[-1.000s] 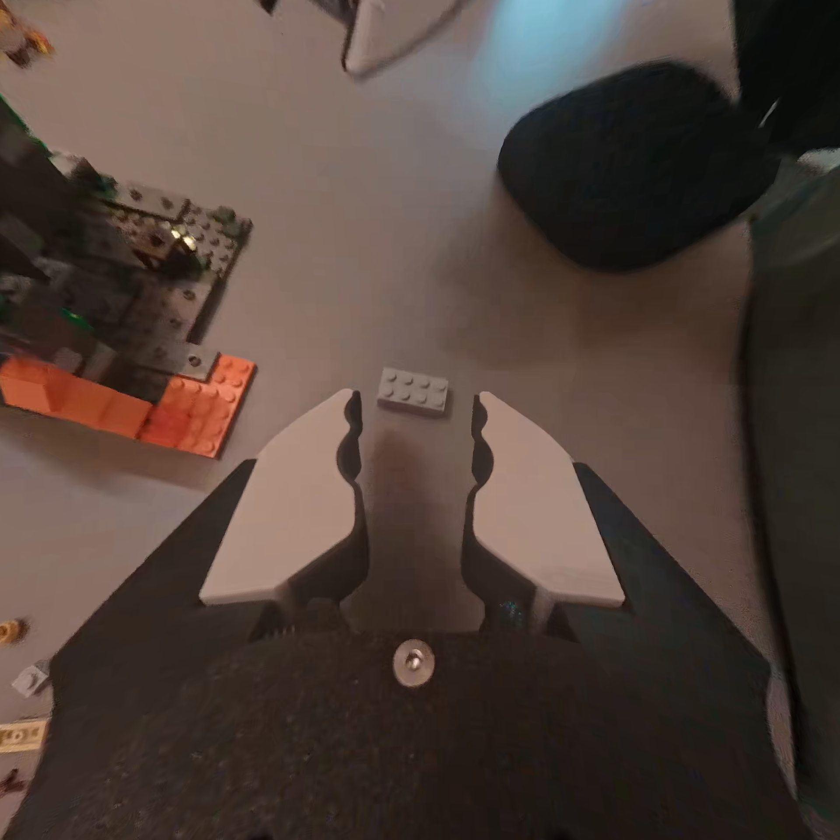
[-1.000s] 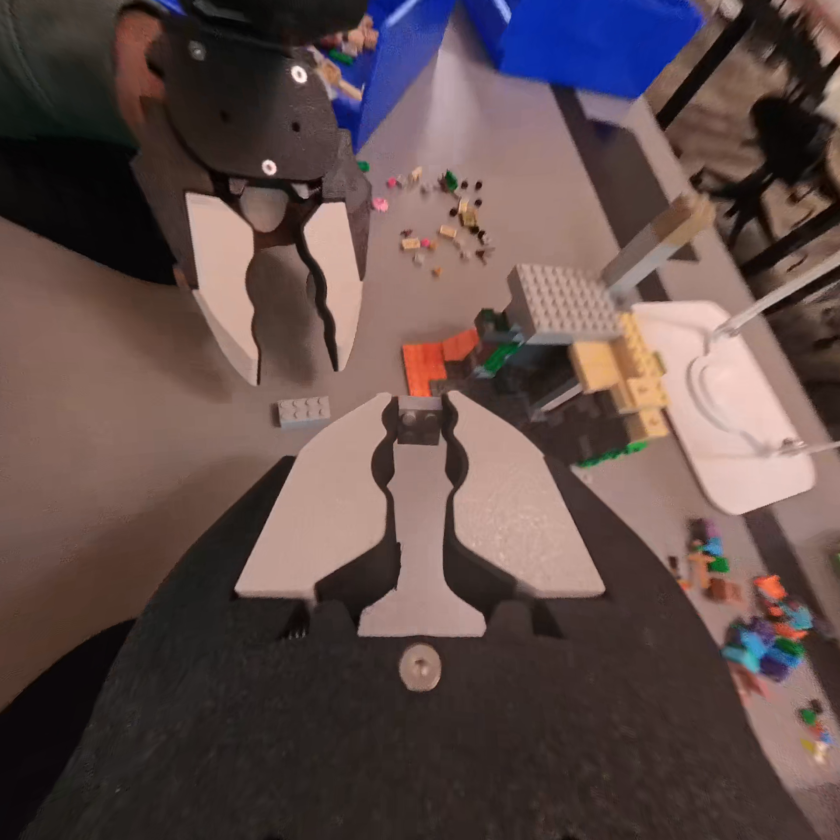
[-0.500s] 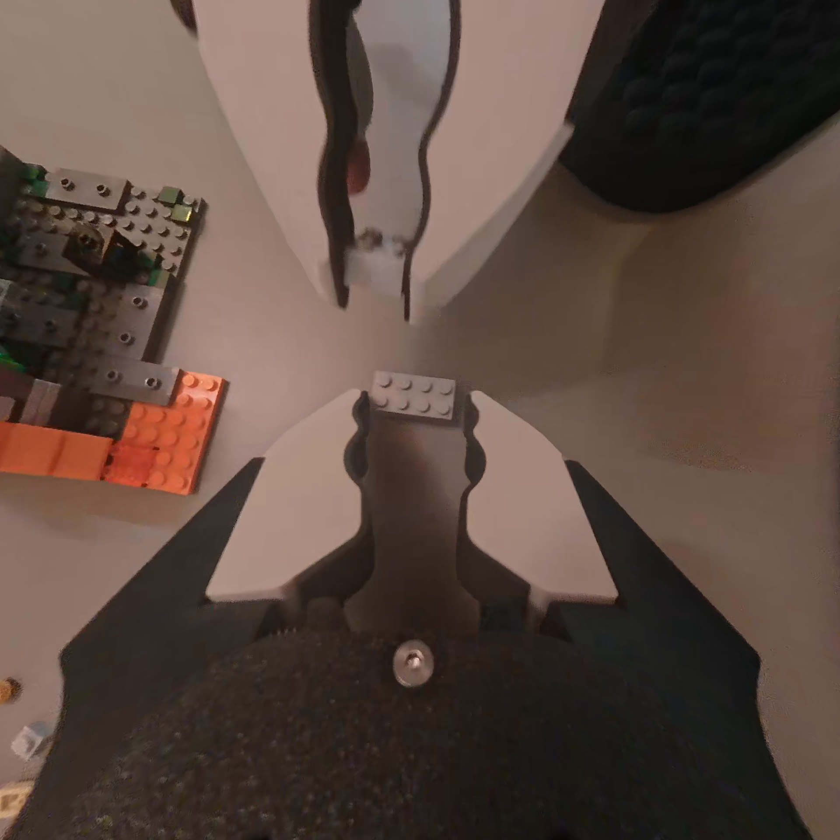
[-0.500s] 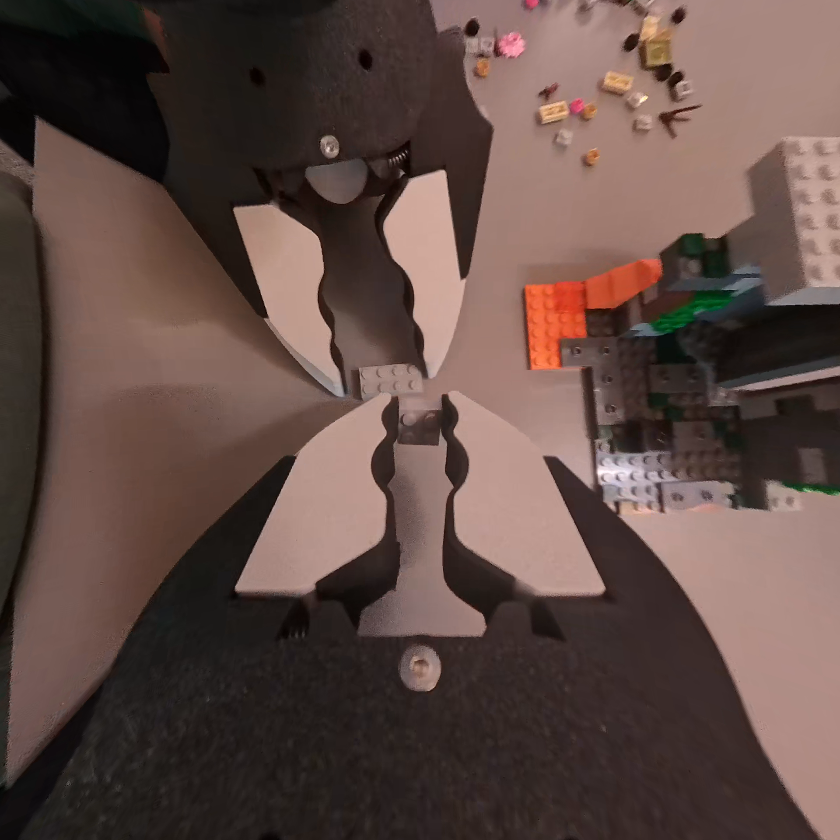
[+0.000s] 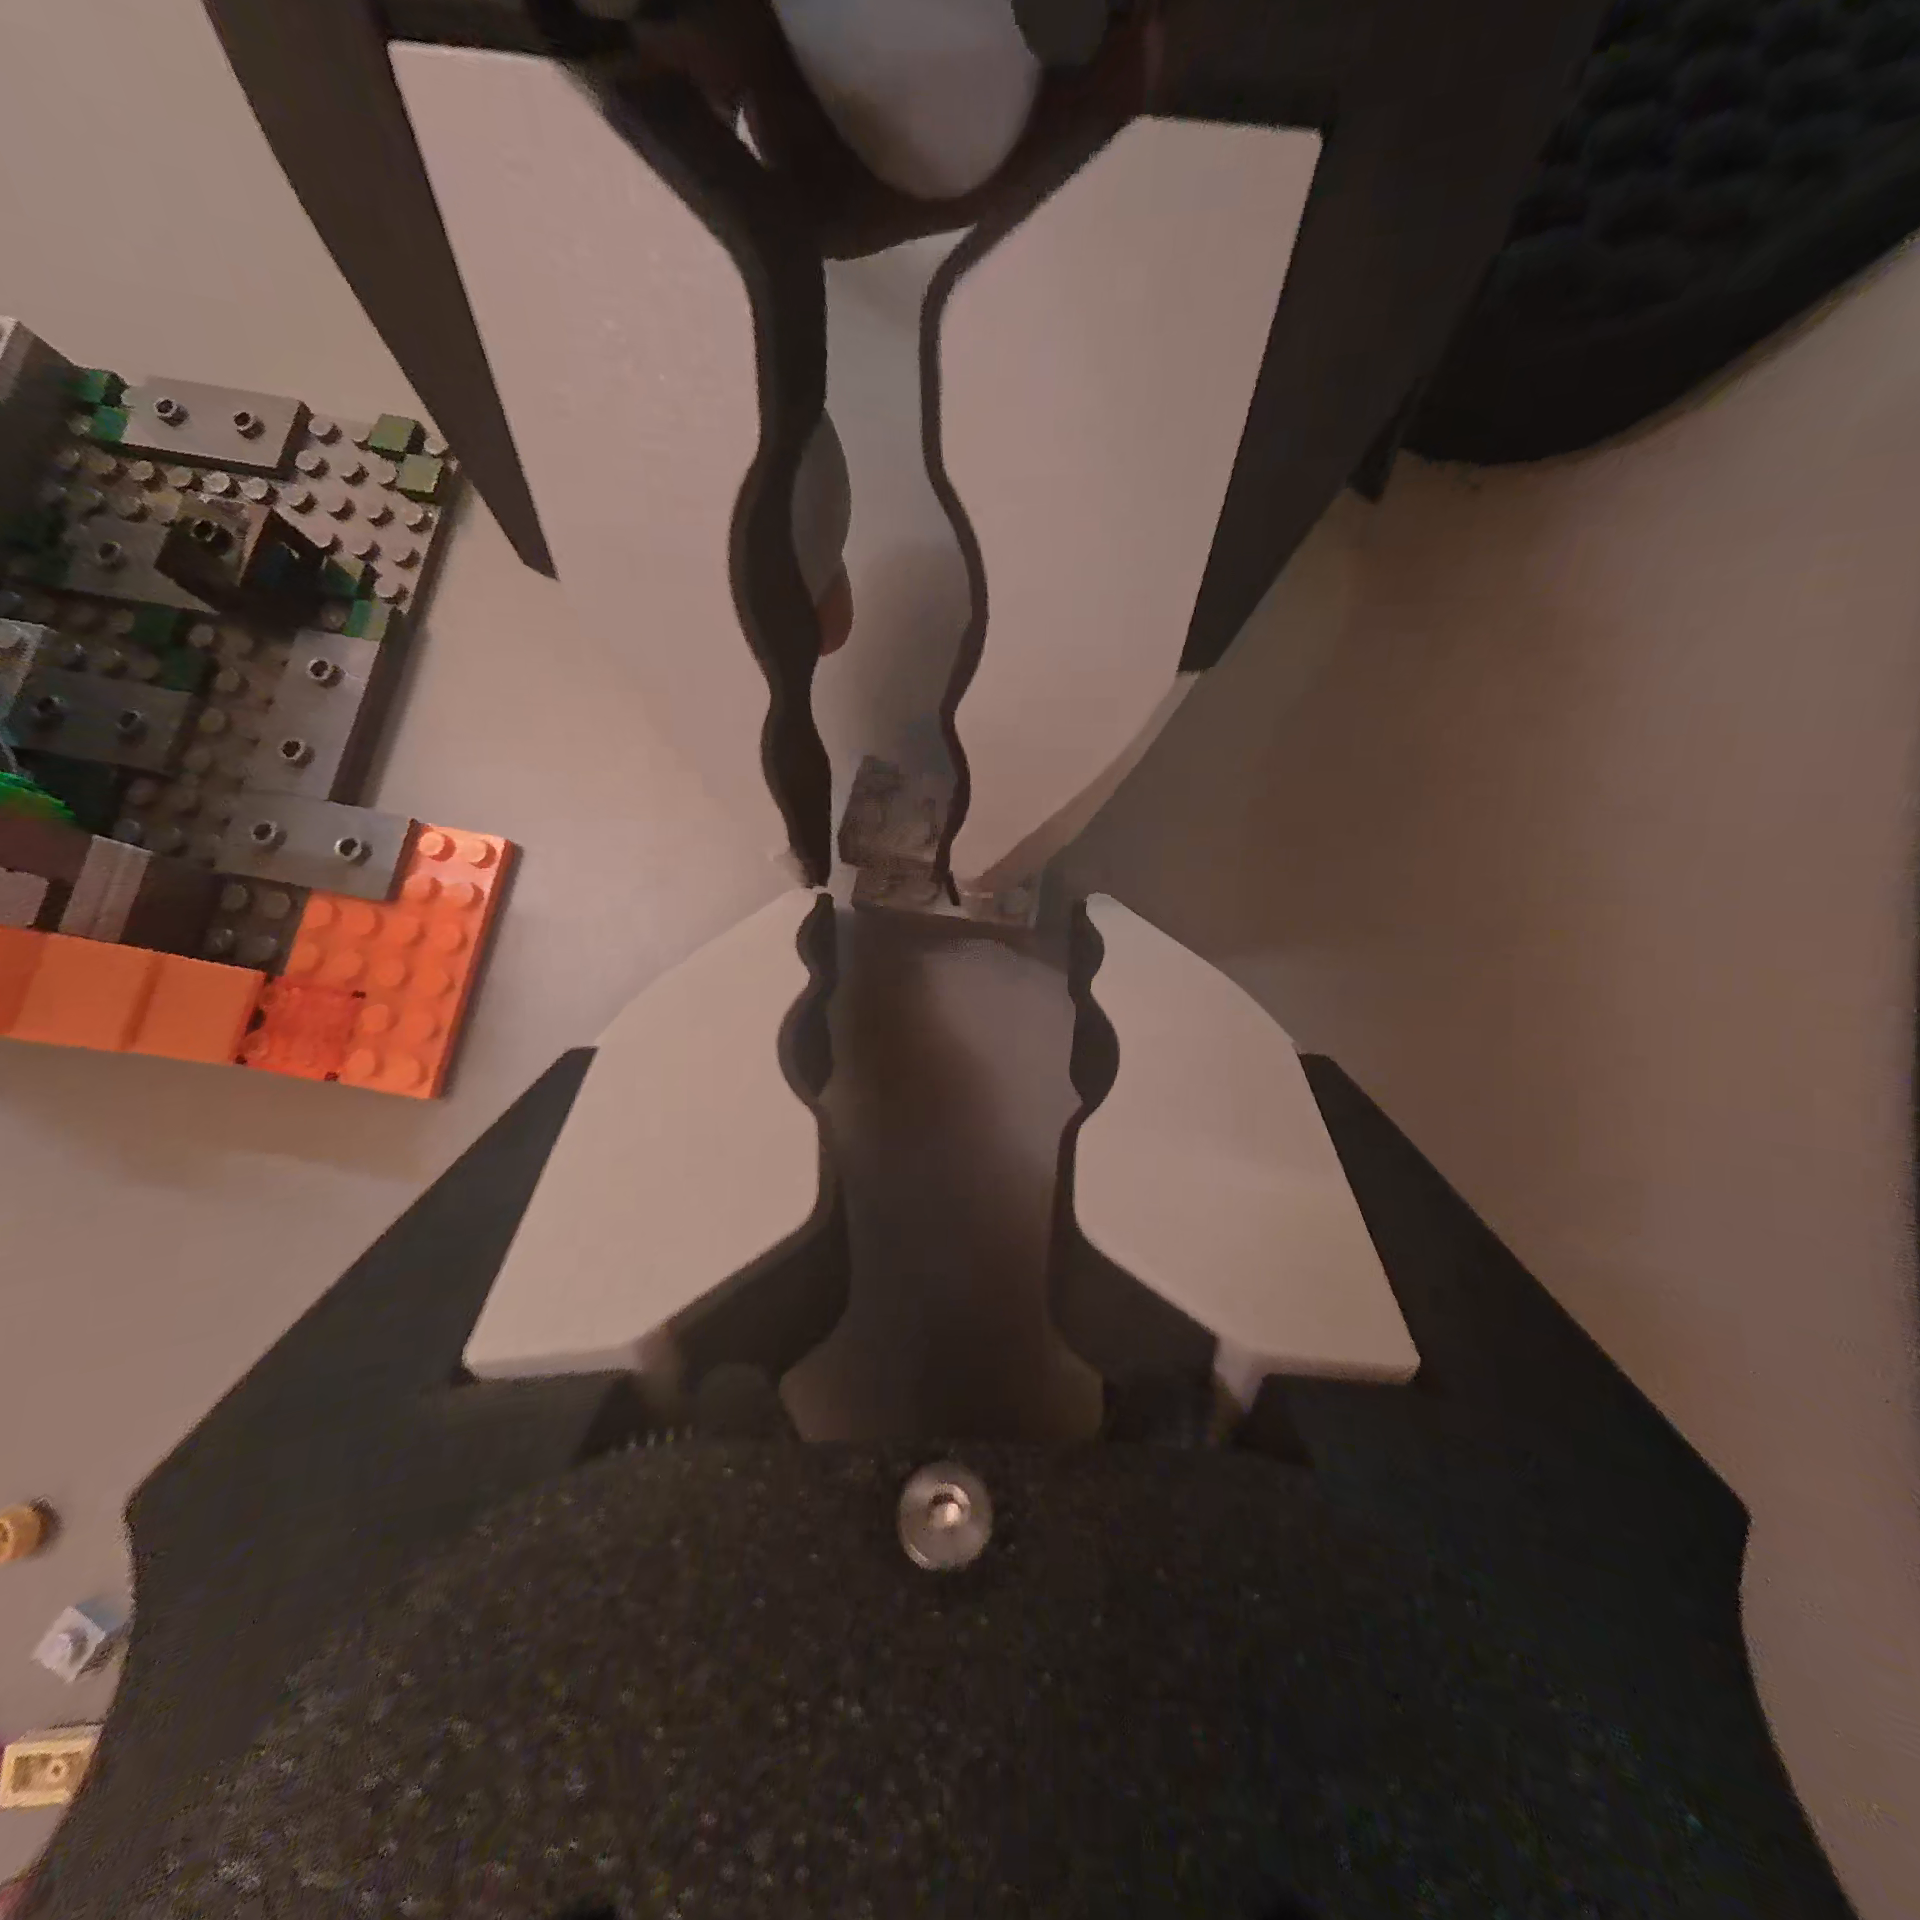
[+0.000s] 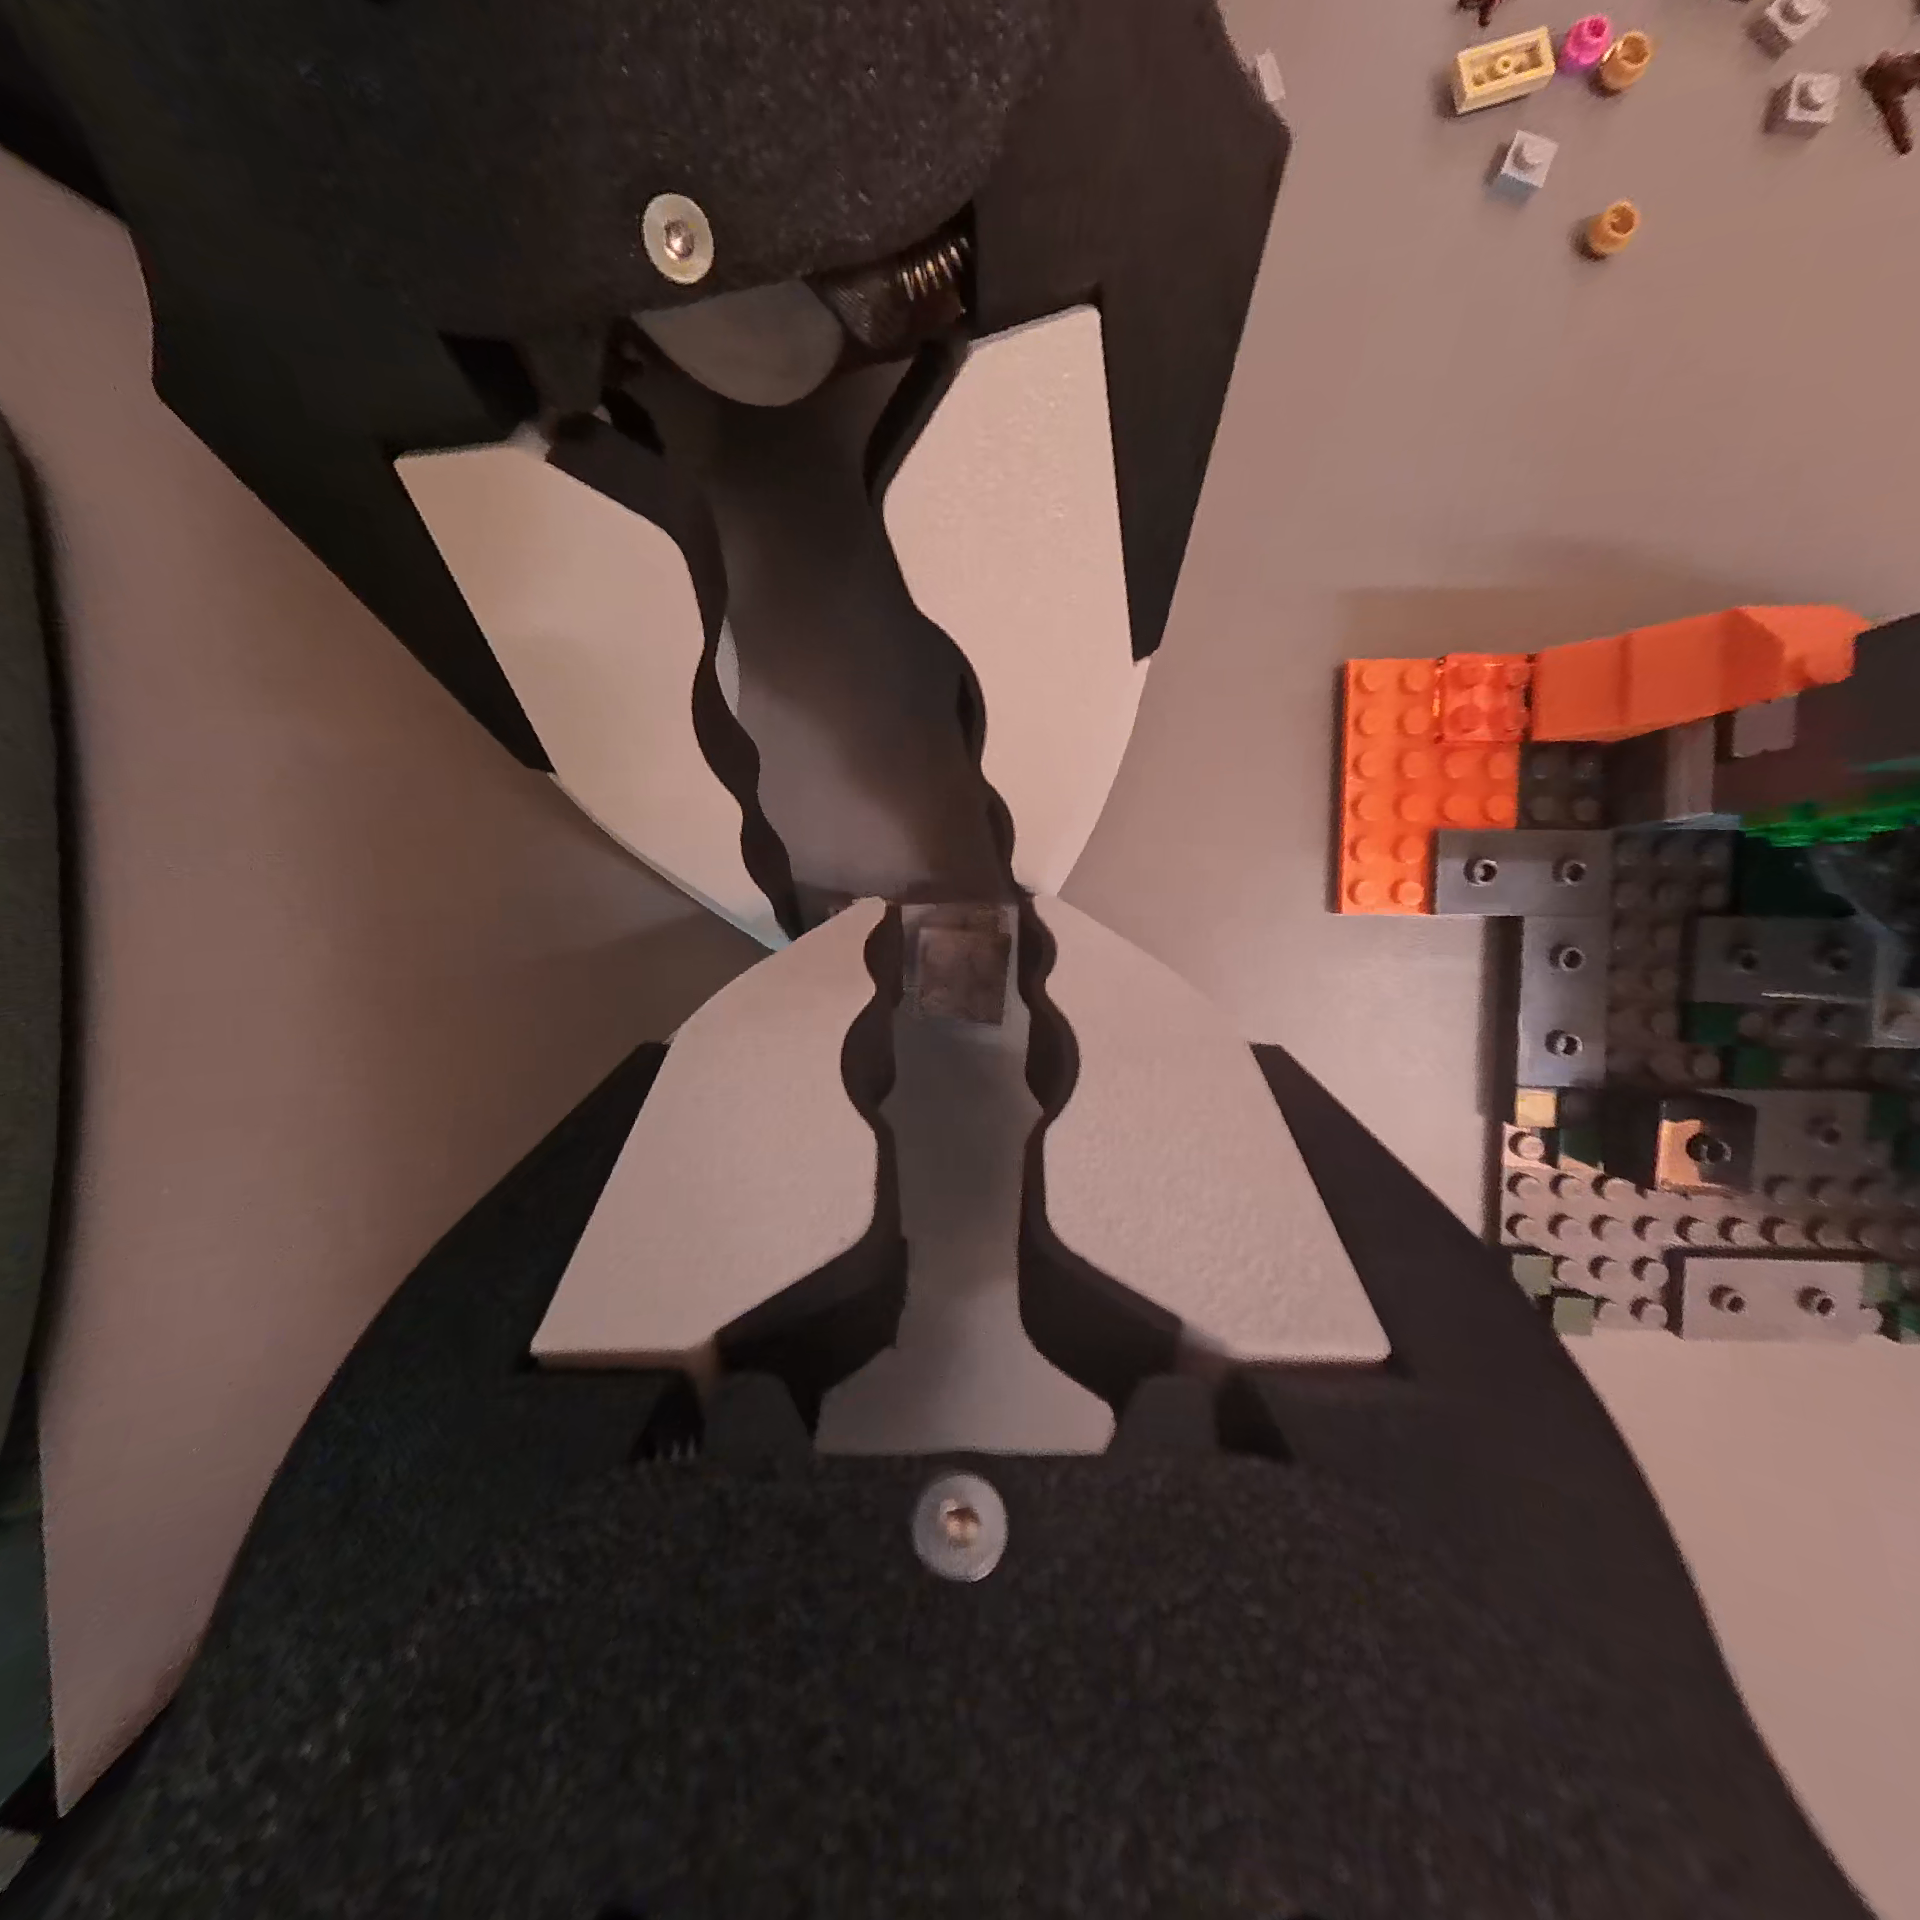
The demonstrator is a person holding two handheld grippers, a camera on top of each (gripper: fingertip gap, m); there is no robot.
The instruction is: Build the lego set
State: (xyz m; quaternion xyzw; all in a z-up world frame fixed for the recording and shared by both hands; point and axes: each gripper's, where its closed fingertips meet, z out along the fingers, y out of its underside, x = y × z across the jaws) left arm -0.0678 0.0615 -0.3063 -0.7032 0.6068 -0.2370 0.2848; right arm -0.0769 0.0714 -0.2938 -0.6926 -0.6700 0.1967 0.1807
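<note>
Directly tip to tip, the two grippers meet low over the grey surface (image 5: 1558, 935). The left gripper (image 5: 956, 914) is spread open. A light grey studded plate (image 5: 1003, 906) lies on the surface between its fingertips, with a little space on both sides, so nothing is clamped.

The right gripper (image 6: 956, 966) has its fingers close around a small dark grey brick (image 6: 956, 971), which seems to sit on one end of that plate. One pad looks to be against the brick, but a thin sliver shows at the other. I cannot tell whether it is truly pinched.

Well off to the side stands a brick-built model (image 5: 208, 727) in dark grey and green with an orange plate (image 5: 395, 966) at its corner. Loose small pieces (image 6: 1507, 68) lie farther away.

As I judge it, the unclamped plate could skid or tip under any sideways push on the brick. The fingertips are also crowded enough to knock each other.
</note>
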